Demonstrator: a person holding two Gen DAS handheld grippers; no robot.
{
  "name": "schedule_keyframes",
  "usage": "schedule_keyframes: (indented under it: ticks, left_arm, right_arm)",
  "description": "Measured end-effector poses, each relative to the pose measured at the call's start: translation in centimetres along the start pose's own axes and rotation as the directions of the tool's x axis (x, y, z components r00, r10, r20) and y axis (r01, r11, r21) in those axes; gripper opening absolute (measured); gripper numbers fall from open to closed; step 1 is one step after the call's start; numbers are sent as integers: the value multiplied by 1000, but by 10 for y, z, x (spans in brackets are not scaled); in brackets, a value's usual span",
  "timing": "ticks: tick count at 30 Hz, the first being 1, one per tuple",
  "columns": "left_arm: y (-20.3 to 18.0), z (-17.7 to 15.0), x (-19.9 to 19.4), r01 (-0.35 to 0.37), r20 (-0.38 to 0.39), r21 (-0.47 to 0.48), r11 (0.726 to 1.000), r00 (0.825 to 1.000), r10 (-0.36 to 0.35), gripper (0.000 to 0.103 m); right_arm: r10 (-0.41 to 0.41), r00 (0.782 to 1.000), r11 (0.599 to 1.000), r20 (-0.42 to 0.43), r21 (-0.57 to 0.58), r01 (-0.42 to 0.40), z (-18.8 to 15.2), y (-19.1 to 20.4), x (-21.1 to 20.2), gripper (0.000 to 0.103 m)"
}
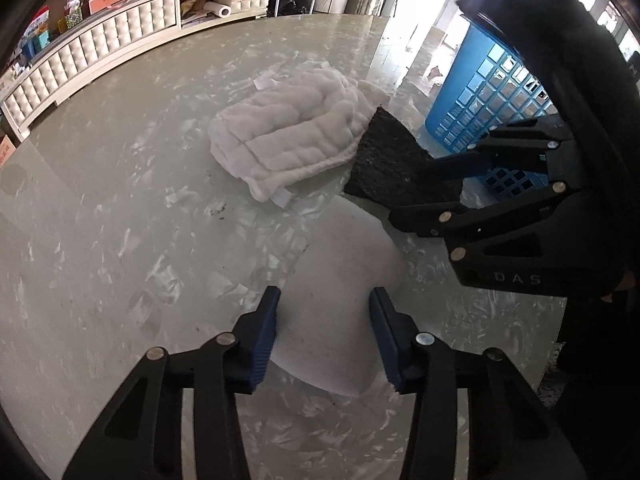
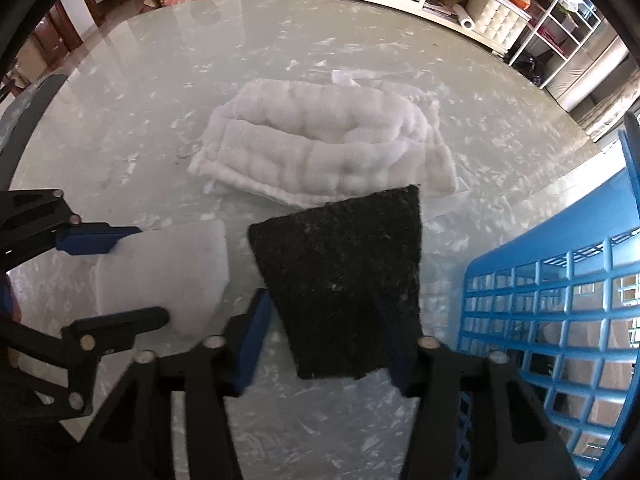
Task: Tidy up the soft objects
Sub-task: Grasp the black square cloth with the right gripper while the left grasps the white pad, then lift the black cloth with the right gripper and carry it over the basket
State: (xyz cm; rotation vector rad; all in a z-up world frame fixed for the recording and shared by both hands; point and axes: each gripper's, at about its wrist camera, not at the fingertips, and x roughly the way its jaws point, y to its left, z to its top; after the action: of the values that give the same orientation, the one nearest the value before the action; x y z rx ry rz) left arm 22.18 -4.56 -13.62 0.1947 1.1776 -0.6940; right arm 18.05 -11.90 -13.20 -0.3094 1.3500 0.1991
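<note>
In the left wrist view my left gripper is shut on a white foam pad that lies on the glossy table; both blue pads press its sides. The same pad shows at the left of the right wrist view, pinched by the left gripper. My right gripper is shut on a dark scouring pad, which sticks out forward from its fingers. From the left wrist the right gripper holds that dark pad beside a folded white quilted towel.
A blue plastic lattice basket stands just off the table's right edge, also the basket behind the right gripper. The towel lies mid-table. A white tufted cabinet with clutter runs along the far wall.
</note>
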Motion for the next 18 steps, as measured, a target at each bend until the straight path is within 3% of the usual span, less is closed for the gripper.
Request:
schedule_keyframes:
  ticks: [4, 9, 12, 18]
  left_arm:
    - [6, -6, -5, 6, -5, -21, 1000, 1000, -6, 39]
    - [10, -12, -14, -13, 5, -40, 999, 1000, 13, 27]
    - [13, -13, -18, -23, 1, -52, 998, 1000, 23, 23]
    - [13, -14, -19, -20, -4, -47, 999, 1000, 20, 18]
  right_arm:
    - [-8, 1000, 999, 12, -33, 8, -4, 9, -4, 25]
    - [-20, 999, 998, 28, -61, 21, -8, 21, -6, 15]
    - [20, 999, 998, 34, -53, -18, -11, 24, -10, 1]
    - [31, 999, 999, 36, -38, -30, -20, 23, -17, 1]
